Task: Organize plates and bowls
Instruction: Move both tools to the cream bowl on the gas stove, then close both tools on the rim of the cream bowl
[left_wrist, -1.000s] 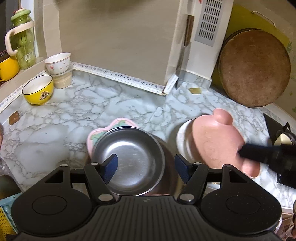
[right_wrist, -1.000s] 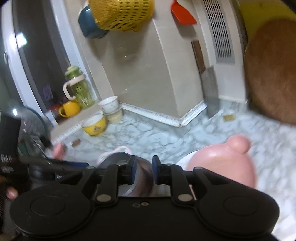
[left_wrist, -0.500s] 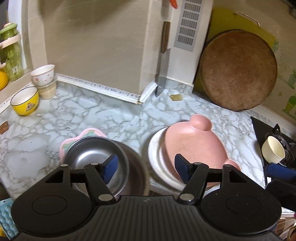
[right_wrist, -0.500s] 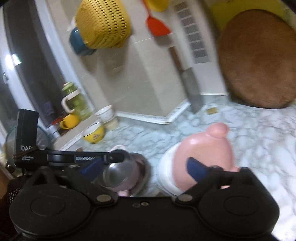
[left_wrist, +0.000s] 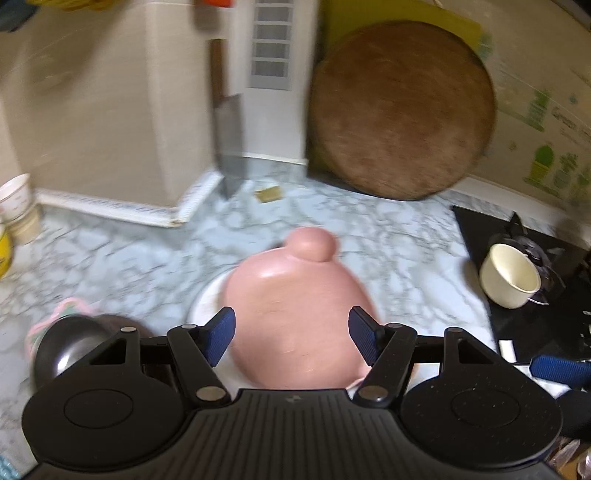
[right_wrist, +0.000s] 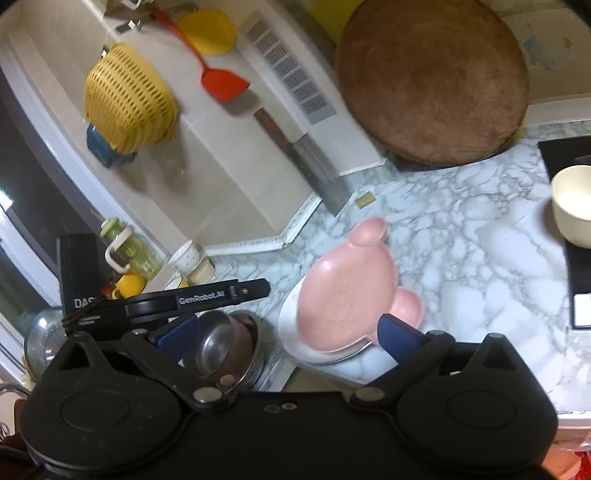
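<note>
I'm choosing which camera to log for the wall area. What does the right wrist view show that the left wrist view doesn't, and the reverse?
Only the right wrist view shows the yellow colander, the red spatula, the green bottle and the steel bowls' inside. The left wrist view adds nothing of its own; it only brings the pink plate closer. Both show the pink plate on a white plate, the round wooden board, the cleaver and the cream cup.

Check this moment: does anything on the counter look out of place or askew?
Yes. A cream cup lies tipped on its side on the black stove, mouth facing the counter. The pink plate sits off-centre on the white plate, overhanging its rim. Nothing looks spilled or broken.
</note>
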